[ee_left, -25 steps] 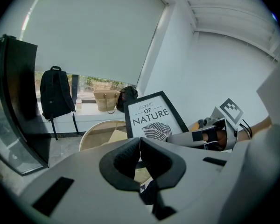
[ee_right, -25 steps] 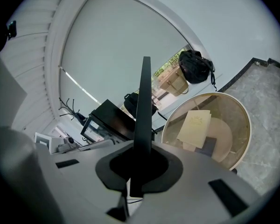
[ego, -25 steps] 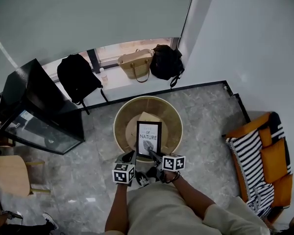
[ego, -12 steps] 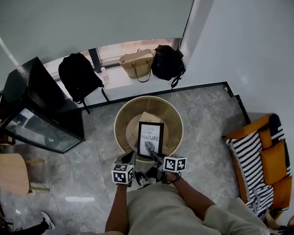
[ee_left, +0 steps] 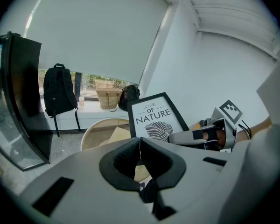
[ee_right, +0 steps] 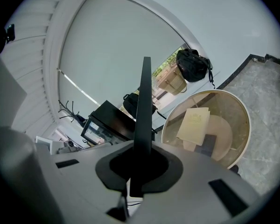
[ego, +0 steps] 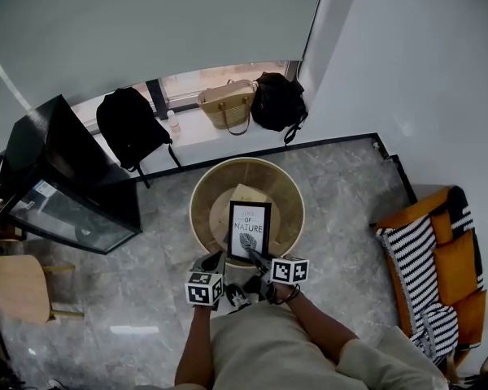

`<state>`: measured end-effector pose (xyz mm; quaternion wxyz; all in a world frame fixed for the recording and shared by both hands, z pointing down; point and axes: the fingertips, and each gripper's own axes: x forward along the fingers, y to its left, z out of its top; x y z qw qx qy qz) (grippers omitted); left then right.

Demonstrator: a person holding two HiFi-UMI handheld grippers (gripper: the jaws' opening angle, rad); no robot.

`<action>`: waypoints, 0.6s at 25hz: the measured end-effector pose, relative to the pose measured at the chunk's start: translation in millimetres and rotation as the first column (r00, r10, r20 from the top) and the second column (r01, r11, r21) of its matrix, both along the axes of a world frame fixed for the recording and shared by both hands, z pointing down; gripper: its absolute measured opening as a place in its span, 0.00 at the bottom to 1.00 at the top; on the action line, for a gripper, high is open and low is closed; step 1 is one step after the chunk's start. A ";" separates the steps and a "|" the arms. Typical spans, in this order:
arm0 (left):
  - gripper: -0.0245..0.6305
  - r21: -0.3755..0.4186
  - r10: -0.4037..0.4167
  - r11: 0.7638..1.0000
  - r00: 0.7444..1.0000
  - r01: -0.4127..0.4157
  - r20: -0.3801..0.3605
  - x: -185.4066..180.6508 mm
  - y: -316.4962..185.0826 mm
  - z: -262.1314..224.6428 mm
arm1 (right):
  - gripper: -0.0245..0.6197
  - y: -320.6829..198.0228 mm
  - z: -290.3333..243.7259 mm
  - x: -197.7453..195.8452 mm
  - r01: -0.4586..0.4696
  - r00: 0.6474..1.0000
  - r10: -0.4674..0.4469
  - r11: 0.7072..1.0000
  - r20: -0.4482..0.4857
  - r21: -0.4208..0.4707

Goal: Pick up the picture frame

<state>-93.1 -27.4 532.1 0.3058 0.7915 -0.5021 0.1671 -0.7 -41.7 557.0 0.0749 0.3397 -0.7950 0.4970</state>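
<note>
The picture frame point(ego: 249, 227) is black with a white print of a leaf and lettering. It is held upright above the round wooden table point(ego: 199, 197). My right gripper point(ego: 254, 257) is shut on its lower edge. In the right gripper view the frame point(ee_right: 143, 101) stands edge-on between the jaws. The left gripper view shows its front point(ee_left: 156, 118) with the right gripper point(ee_left: 186, 136) clamped at its lower right. My left gripper point(ego: 216, 259) hovers just left of the frame, shut and empty, not touching it.
A beige booklet point(ego: 244, 193) lies on the table. A black glass-fronted cabinet point(ego: 57, 185) stands to the left, and a wooden stool point(ego: 16, 287) is nearer. A backpack point(ego: 130, 128), a straw handbag point(ego: 226, 104) and a black bag point(ego: 278, 104) sit by the window. An orange sofa point(ego: 431, 266) is at right.
</note>
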 end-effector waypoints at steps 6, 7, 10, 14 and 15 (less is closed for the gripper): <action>0.07 -0.001 -0.009 1.000 1.000 0.009 -0.004 -0.6 1.5 0.8 | 0.10 2.4 -0.2 -3.7 0.023 1.000 -0.023 1.000 0.008 0.000; 0.07 -0.002 -0.008 1.000 1.000 0.008 -0.005 -0.1 1.9 1.1 | 0.10 2.8 0.9 -3.2 0.025 1.000 -0.025 1.000 0.007 -0.002; 0.07 -0.005 -0.004 1.000 1.000 0.004 -0.005 0.8 1.4 1.7 | 0.10 1.8 3.2 -1.9 0.028 1.000 -0.028 1.000 -0.009 -0.003; 0.07 -0.005 -0.005 1.000 1.000 0.005 -0.007 -0.2 2.2 1.8 | 0.10 3.4 4.1 -2.5 0.026 1.000 -0.026 1.000 -0.013 -0.007; 0.07 -0.005 -0.006 1.000 1.000 0.006 -0.007 -0.4 2.3 1.7 | 0.10 3.8 4.3 -2.7 0.025 1.000 -0.025 1.000 -0.012 -0.008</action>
